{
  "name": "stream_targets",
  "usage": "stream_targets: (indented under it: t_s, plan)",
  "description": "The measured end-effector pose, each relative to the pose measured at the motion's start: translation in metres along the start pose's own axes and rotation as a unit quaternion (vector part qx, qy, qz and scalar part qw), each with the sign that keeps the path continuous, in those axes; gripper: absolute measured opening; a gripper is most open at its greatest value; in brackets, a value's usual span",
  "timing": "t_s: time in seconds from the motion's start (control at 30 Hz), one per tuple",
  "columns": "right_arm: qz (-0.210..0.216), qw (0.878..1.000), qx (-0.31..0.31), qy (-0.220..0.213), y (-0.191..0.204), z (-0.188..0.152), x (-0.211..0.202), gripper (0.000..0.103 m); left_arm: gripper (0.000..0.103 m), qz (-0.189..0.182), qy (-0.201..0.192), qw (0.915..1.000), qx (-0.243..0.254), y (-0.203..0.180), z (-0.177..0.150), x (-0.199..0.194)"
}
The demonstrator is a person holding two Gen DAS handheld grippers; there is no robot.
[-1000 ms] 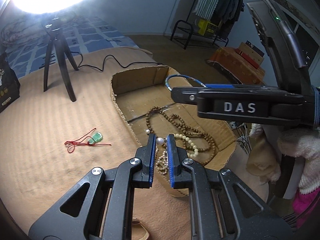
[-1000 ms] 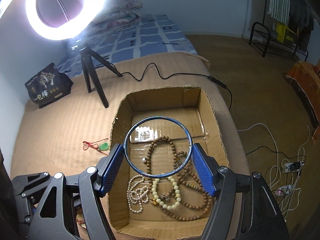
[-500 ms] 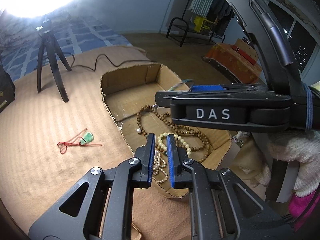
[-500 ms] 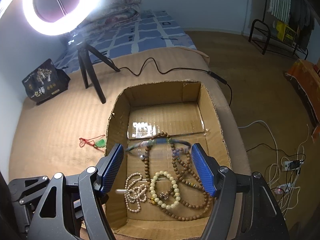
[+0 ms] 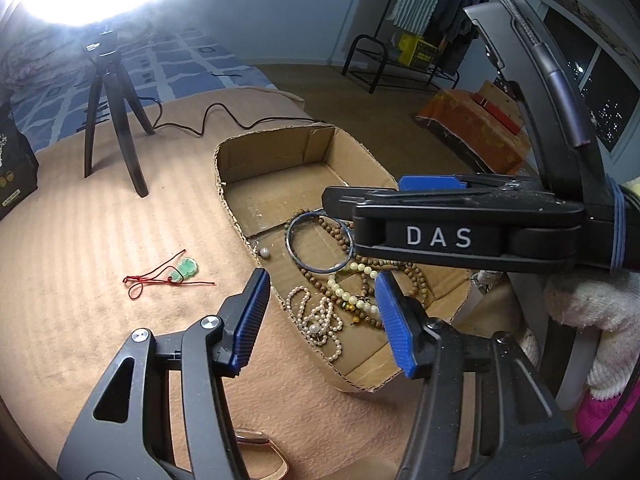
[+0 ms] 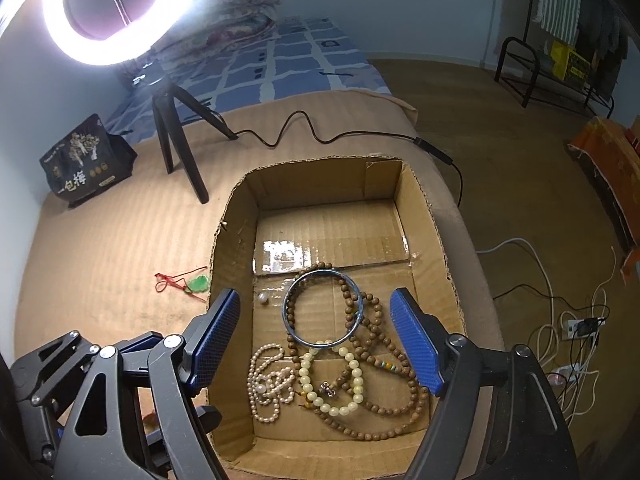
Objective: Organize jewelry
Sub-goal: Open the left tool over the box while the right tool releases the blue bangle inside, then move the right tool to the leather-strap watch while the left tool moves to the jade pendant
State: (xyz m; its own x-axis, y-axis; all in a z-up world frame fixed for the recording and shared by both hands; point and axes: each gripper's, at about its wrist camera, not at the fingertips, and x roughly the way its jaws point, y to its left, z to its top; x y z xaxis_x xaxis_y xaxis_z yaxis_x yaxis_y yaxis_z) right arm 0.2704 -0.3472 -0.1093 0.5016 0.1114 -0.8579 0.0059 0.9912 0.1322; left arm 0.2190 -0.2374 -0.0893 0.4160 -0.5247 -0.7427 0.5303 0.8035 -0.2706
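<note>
Both tongs hung over the cardboard box, jaws opening, empty — the jade pendant lay outside its wall, nearer the left tongs than the right tongs.

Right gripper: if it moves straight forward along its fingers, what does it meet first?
Probably the blue bangle, lying on the brown bead necklace inside the cardboard box. The right gripper is opening, with nothing between its fingers.

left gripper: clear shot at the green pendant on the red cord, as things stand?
Probably yes. The green pendant lies on bare blanket outside the cardboard box, nothing over it. The left gripper has empty, opening jaws, now aimed at the box, so it must swing across.
</note>
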Motion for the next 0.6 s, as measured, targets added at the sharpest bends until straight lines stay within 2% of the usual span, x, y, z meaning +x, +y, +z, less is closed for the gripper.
stream_targets:
  t_s: [0.37, 0.6]
  plan:
    - [0.000, 1.000, 0.003, -0.010, 0.004, 0.000, -0.009, 0.077, 0.056, 0.010, -0.003, 0.9999, -0.004, 0.014, -0.004, -0.010]
    - [0.015, 1.000, -0.013, -0.015, 0.017, -0.010, -0.023, 0.077, 0.056, 0.025, -0.005, 0.9994, -0.023, 0.047, -0.011, -0.023]
